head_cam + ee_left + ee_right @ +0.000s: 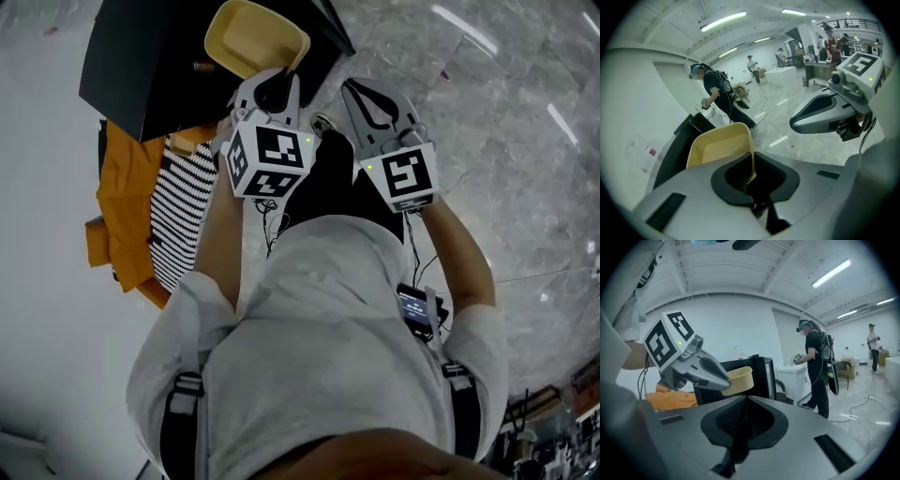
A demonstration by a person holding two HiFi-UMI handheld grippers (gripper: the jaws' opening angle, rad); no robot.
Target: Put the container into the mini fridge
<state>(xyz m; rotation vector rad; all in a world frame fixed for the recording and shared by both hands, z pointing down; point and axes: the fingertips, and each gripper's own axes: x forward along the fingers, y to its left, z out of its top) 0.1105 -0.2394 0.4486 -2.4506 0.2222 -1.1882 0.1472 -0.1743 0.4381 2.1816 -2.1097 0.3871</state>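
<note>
A pale yellow container (255, 37) is held up by its rim, and my left gripper (279, 79) is shut on that rim. In the left gripper view the container (722, 147) rises just beyond the jaws, its wall pinched between them. The black mini fridge (150, 66) stands behind and to the left of it. The right gripper view shows the container (739, 378) in front of the fridge (759, 373). My right gripper (354, 92) hangs beside the left one, shut, with nothing in it.
Orange cloth (127, 197) and a black-and-white striped cloth (183, 211) lie beside the fridge. A person in black (818, 369) stands by a white cabinet (794, 378). Grey marble floor (506, 122) spreads to the right, with more people far off.
</note>
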